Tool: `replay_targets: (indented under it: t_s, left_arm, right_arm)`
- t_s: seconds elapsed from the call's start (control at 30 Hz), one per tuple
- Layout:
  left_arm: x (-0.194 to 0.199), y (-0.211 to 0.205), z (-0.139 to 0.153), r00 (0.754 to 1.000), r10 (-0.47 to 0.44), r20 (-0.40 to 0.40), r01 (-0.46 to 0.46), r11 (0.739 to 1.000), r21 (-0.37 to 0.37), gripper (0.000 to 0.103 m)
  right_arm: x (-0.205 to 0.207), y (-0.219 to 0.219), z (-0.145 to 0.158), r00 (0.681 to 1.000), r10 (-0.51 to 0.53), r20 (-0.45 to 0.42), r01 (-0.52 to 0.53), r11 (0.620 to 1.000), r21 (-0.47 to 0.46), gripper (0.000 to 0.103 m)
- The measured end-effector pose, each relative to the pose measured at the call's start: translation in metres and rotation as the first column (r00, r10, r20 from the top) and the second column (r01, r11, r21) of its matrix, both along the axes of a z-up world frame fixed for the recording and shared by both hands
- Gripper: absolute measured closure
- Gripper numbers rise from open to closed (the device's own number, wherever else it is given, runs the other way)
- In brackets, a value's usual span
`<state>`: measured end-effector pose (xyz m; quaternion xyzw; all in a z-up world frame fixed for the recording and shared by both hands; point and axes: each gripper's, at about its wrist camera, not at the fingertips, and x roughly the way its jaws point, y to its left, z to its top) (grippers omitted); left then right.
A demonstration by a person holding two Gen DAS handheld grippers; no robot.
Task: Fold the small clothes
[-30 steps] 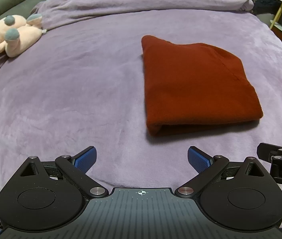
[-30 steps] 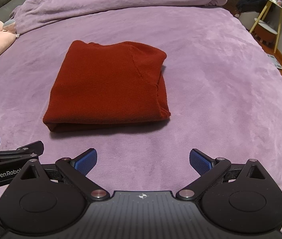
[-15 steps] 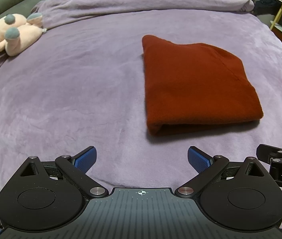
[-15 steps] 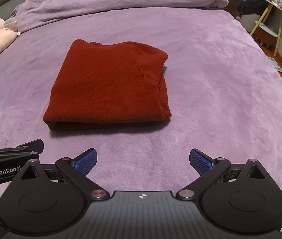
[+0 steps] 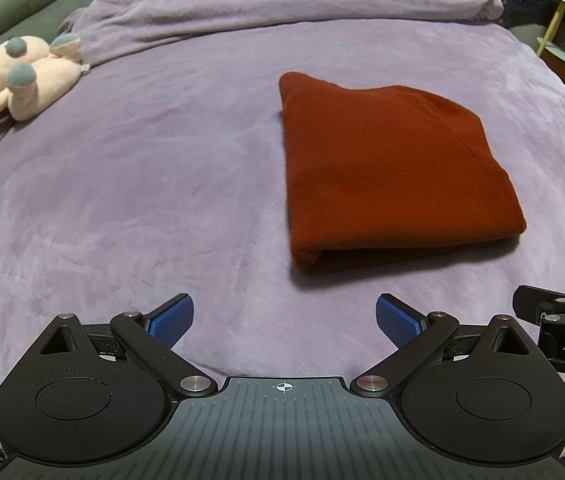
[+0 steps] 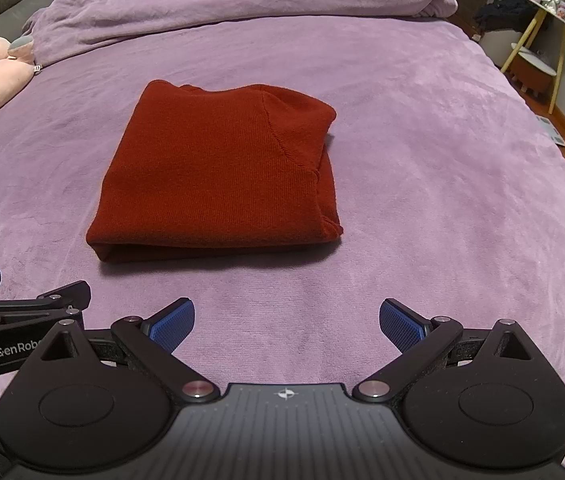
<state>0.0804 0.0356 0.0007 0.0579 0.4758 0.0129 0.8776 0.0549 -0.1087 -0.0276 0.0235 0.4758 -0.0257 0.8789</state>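
Both hand-held grippers, left hand-held gripper and right hand-held gripper, hover spread apart near folded red sweater.

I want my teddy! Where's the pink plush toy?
The pink plush toy lies at the bed's far left edge, left of the folded red sweater, beside the bunched purple blanket.

Left hand-held gripper, right hand-held gripper: black linkage bodies, blue ribbed pads, silver pivot screws.
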Motion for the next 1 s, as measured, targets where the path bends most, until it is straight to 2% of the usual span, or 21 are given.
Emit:
replay_targets:
  t_s: [0.23,0.57,0.77,0.93,1.0]
  left_arm:
    - [0.0,-0.002,-0.001,1.0,-0.004,0.0,0.004,1.0,0.009,0.002]
    - [0.002,0.0,-0.001,1.0,-0.005,-0.014,0.005,1.0,-0.021,0.002]
    - [0.001,0.008,-0.004,0.999,-0.011,-0.033,0.005,0.987,-0.158,0.002]
    - [0.0,-0.004,-0.005,0.999,-0.027,-0.022,0.026,0.999,-0.028,0.002]
    - [0.0,-0.005,-0.004,0.999,-0.027,-0.02,0.026,0.999,-0.035,0.002]
  right_arm:
    - [0.0,-0.002,0.0,1.0,-0.002,0.002,0.002,1.0,0.006,0.004]
    - [0.0,-0.002,0.001,1.0,-0.002,0.005,0.002,1.0,0.01,0.004]
    - [-0.001,-0.002,0.001,1.0,-0.003,0.009,0.003,1.0,0.01,0.004]
    - [0.0,-0.002,0.001,1.0,-0.006,0.005,0.006,1.0,0.014,0.004]
    - [-0.001,-0.002,0.002,1.0,-0.002,0.007,0.002,1.0,0.013,0.004]
